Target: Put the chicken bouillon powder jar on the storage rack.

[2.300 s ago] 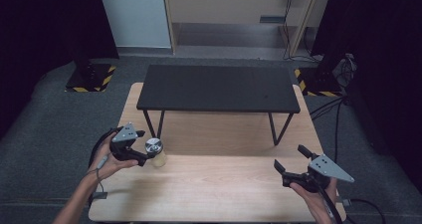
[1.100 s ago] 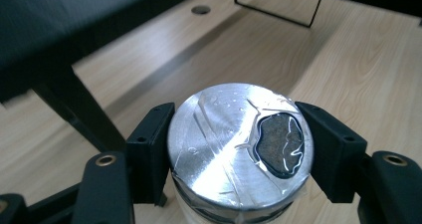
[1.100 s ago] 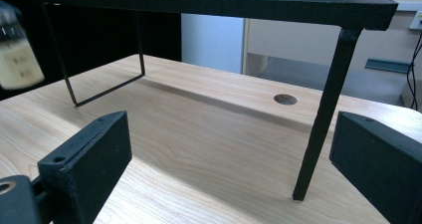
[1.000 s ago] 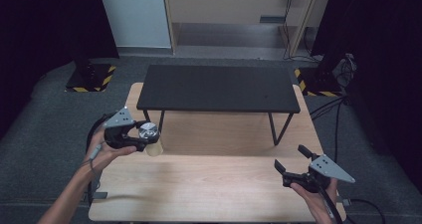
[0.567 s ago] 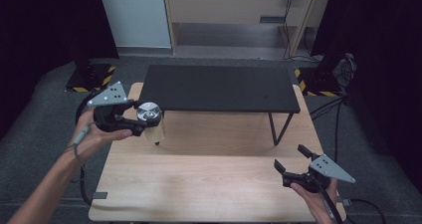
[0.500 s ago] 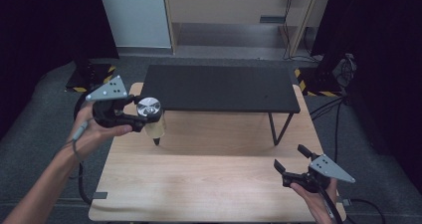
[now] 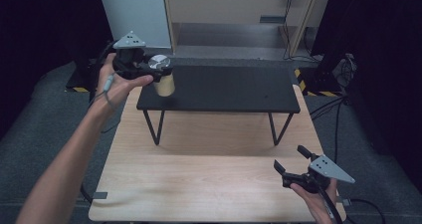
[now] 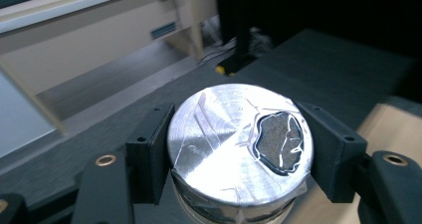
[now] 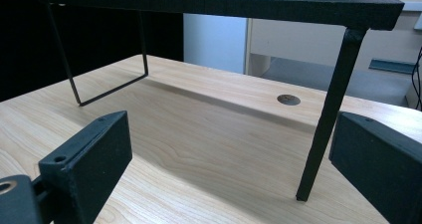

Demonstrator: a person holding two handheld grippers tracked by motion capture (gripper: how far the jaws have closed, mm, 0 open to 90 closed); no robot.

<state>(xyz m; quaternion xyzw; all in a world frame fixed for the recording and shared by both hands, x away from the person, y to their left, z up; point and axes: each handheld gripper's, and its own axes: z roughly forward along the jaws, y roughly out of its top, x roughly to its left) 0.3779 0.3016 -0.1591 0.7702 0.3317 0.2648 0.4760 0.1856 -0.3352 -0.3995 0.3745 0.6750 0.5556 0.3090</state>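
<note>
A small can (image 7: 161, 76) with a silver foil-covered top and tan side hangs in the air over the left end of the black shelf (image 7: 224, 89). My left gripper (image 7: 157, 72) is shut on it. In the left gripper view the can (image 8: 240, 142) sits between the two black jaws, its foil lid torn at the right, showing dark contents. My right gripper (image 7: 289, 165) rests open near the wooden table's (image 7: 209, 179) front right corner, nothing between its fingers. In the right gripper view its gripper (image 9: 239, 164) faces the shelf's leg (image 9: 328, 109).
The black shelf stands on thin metal legs across the table's far half. A round metal disc (image 9: 288, 99) is set in the tabletop under the shelf. Behind the table are a wooden cabinet (image 7: 239, 5) and cables on the grey floor.
My left gripper has lifted the can from the tabletop, up and away, to above the shelf's left end. The right gripper has stayed still.
</note>
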